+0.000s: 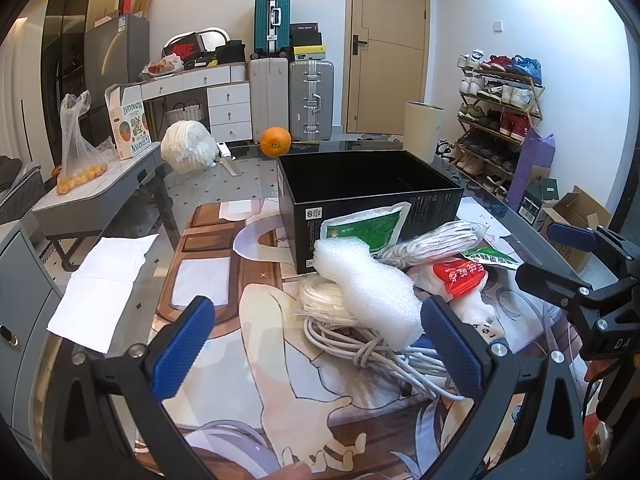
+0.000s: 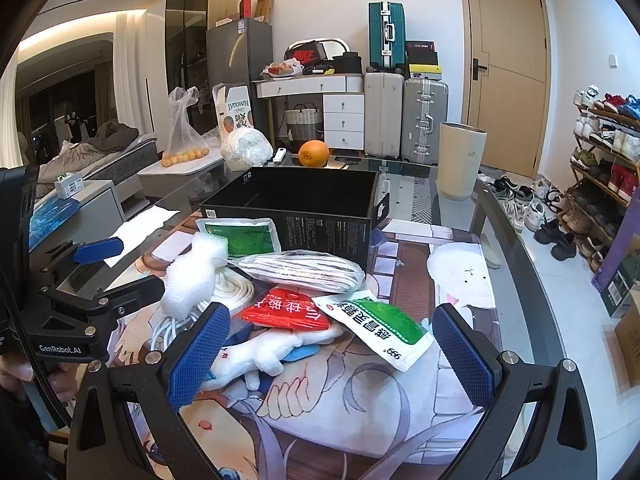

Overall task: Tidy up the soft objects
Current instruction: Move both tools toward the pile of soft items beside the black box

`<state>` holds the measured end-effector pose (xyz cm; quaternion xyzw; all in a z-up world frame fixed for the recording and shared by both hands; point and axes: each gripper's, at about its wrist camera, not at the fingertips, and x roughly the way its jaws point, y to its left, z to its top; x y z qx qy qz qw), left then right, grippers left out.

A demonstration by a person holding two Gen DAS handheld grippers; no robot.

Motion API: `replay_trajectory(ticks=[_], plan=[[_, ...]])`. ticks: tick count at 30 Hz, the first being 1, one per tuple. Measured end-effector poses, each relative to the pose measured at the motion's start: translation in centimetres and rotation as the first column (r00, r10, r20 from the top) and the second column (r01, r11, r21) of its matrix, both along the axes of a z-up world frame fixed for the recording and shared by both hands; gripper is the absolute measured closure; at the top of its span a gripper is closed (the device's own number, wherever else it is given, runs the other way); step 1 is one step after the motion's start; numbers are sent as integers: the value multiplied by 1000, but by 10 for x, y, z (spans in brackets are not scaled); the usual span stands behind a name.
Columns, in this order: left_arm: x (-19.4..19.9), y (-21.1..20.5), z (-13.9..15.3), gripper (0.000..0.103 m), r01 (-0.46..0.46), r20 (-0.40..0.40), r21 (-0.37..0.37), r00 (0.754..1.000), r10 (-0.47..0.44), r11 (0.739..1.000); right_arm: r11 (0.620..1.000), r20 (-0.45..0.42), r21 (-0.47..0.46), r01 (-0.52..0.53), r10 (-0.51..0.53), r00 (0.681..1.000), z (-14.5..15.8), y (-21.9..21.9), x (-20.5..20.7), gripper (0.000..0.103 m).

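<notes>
The glass tabletop carries a printed mat over its near part. On the mat stands an open black box, with a heap of soft things just in front of it: foam, white cable, packets and a plush toy. An orange and a wrapped white bundle sit near the far edge; white paper lies at the left edge.
</notes>
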<state>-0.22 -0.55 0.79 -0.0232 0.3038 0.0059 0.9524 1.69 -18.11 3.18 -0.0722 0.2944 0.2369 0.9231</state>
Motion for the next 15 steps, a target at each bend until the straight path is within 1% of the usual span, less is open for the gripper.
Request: replay_trajectory(ticks=[9, 15], plan=[[2, -2, -2, 0, 5, -4, -2, 1000, -5, 1000, 1000, 1, -6, 5, -5, 1000, -1, -4, 1, 0], [2, -3, -3, 0, 6, -2, -2, 1000, -6, 1000, 1000, -21, -3, 6, -6, 1000, -1, -8, 5, 0]])
